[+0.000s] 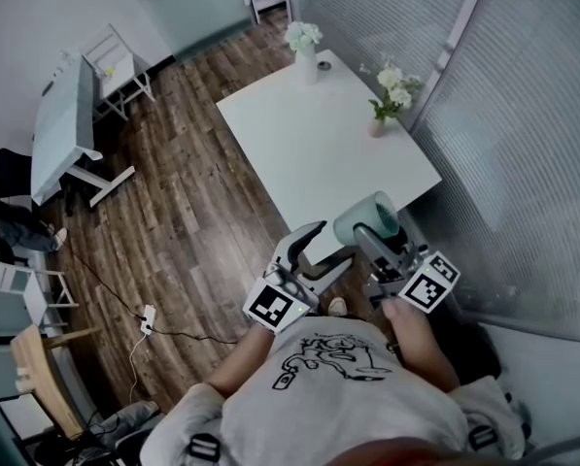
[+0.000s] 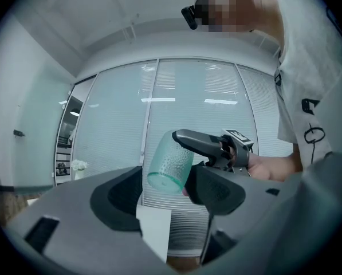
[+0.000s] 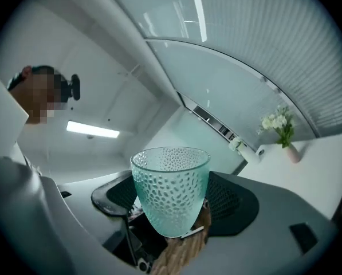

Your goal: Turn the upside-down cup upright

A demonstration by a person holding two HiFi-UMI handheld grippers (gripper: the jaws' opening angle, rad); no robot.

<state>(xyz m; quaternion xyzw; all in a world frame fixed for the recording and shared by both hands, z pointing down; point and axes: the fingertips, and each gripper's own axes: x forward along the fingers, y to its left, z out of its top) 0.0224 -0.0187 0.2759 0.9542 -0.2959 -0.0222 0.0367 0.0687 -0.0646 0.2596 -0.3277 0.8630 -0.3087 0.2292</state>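
A teal dimpled glass cup (image 1: pixel 365 219) hangs tilted in the air over the near edge of the white table (image 1: pixel 319 153). My right gripper (image 1: pixel 375 233) is shut on it. In the right gripper view the cup (image 3: pixel 171 193) sits between the two dark pads with its mouth toward the top of the picture, my right gripper (image 3: pixel 173 205) holding its lower half. My left gripper (image 1: pixel 332 244) stands open just left of the cup. In the left gripper view the cup (image 2: pixel 169 168) shows ahead of the wide-spread jaws of my left gripper (image 2: pixel 168 202), with the right gripper's finger (image 2: pixel 202 142) across it.
Two vases of white flowers (image 1: pixel 304 51) (image 1: pixel 387 95) stand on the far part of the table. A ribbed glass wall (image 1: pixel 523 115) runs along the right. To the left is wooden floor (image 1: pixel 173 212) with a folded table (image 1: pixel 61 129) and a cable.
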